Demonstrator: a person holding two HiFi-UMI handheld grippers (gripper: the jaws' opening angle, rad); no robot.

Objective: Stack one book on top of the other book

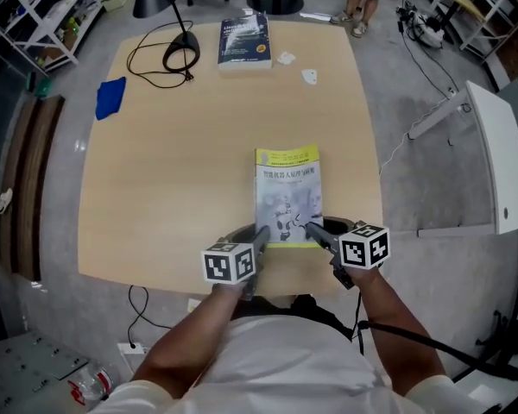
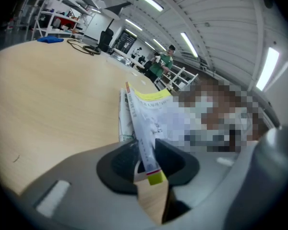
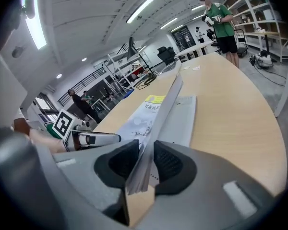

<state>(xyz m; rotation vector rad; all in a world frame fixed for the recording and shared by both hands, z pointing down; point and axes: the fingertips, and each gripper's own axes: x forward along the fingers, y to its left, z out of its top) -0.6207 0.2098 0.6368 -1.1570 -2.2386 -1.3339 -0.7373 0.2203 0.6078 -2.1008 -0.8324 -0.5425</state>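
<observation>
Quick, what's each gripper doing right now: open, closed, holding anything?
Left gripper: closed on the near book, at its near left corner.
Right gripper: closed on the same book, at its near right corner.

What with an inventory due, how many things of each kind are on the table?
Books: 2, the near book and the far book
Blue cloth: 1
Desk lamp: 1
White scraps: 2
Total: 6
</observation>
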